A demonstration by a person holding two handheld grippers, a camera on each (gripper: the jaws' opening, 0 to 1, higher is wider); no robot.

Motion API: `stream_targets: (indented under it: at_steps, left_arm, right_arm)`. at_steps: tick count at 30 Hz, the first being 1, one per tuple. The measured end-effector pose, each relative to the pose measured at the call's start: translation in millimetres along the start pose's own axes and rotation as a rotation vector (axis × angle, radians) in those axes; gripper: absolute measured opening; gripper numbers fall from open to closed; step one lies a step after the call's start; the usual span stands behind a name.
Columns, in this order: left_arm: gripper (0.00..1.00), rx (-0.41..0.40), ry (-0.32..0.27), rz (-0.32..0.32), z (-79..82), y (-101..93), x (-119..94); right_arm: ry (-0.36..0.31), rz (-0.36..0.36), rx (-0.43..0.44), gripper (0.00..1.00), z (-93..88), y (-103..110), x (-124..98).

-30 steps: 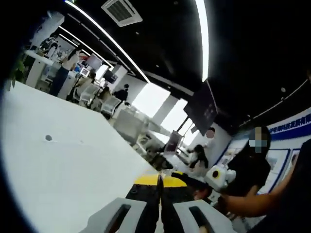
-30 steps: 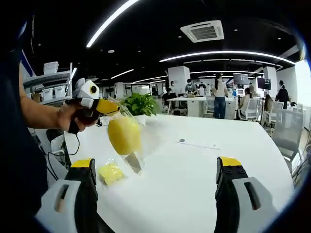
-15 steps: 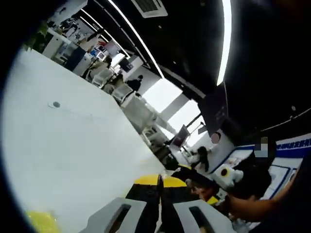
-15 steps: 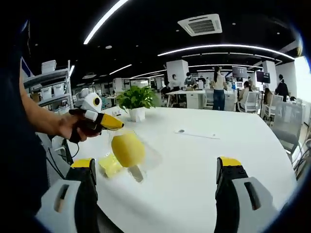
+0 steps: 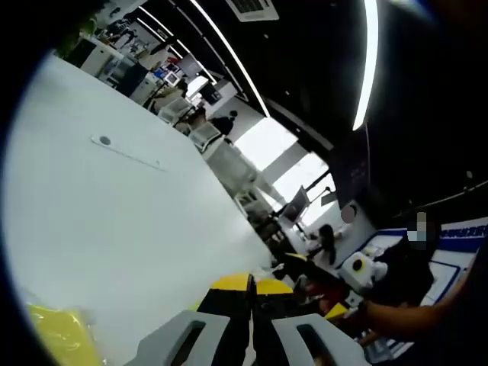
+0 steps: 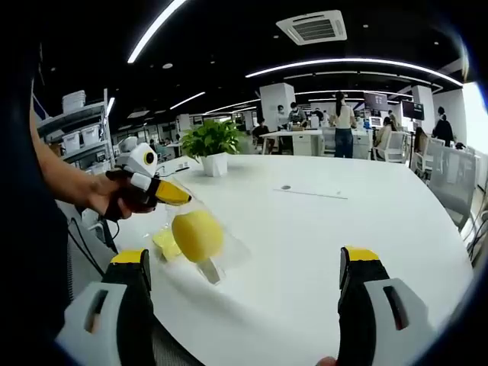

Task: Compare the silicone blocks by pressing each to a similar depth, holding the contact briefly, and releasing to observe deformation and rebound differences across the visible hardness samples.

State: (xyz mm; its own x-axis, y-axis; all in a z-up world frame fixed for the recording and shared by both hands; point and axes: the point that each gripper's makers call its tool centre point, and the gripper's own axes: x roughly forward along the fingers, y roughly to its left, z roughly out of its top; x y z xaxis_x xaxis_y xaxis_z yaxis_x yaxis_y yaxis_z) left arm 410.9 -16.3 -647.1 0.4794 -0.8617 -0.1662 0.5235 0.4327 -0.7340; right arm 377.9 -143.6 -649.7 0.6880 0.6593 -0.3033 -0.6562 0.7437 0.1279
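Left gripper (image 6: 185,200) pinches a clear bag (image 6: 202,248) with a yellow block (image 6: 197,235) above the white table (image 6: 320,252); right gripper (image 6: 242,268) gapes wide, empty

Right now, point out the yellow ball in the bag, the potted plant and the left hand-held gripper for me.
yellow ball (image 6: 197,235), right gripper view, middle of its rounded face.
potted plant (image 6: 210,140), right gripper view, its leaves.
left hand-held gripper (image 6: 185,200), right gripper view, tip of its yellow jaws.

A round yellow block (image 6: 197,235) hangs inside a clear bag (image 6: 217,255), lifted off the white surface (image 6: 320,244). A second, flatter yellow block (image 6: 165,242) lies on the surface just behind it, its wrinkled wrap also visible from the left gripper view (image 5: 65,335).
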Motion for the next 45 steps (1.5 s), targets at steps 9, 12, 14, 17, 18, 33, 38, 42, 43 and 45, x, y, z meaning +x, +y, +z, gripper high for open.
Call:
stream_targets:
  at_steps: [9, 12, 14, 17, 18, 33, 38, 42, 43, 45]
  left_arm:
    - [0.0, 0.001, 0.017, 0.062, -3.4, 36.8, -2]
    - [0.0, 0.015, 0.013, 0.092, -0.2, 48.8, -2]
    - [0.0, -0.049, 0.01, 0.13, -1.4, 58.4, -3]
    - [0.0, -0.021, 0.001, 0.153, -4.1, 66.6, -3]
    - [0.0, -0.019, 0.011, 0.188, -9.0, 74.4, -4]
    - [0.0, 0.094, 0.126, 0.422, -38.6, 127.3, 2]
    - [0.0, 0.116, 0.164, 0.465, -43.5, 139.4, 3]
    - [0.0, 0.059, 0.156, 0.519, -50.6, 152.0, -2]
    - [0.0, 0.061, 0.157, 0.523, -51.3, 153.0, -3]
    - [0.0, 0.069, 0.157, 0.526, -50.2, 152.2, -3]
  right_arm:
    - [0.049, 0.004, 0.021, 0.97, -12.7, 4, -1]
    - [0.047, -0.004, 0.025, 0.97, -13.9, 2, -1]
    - [0.052, -0.003, 0.029, 0.97, -16.5, 1, 0]
    - [0.058, -0.004, 0.032, 0.97, -17.9, 1, 0]
    - [0.058, -0.003, 0.039, 0.97, -18.0, 1, 0]
    - [0.069, 0.002, 0.074, 0.97, -26.0, 9, 0]
    - [0.064, 0.004, 0.077, 0.97, -24.4, 10, 4]
    - [0.061, 0.004, 0.081, 0.97, -23.5, 10, 6]
    - [0.06, 0.002, 0.082, 0.97, -23.1, 9, 6]
    - [0.057, 0.0, 0.088, 0.97, -22.1, 9, 6]
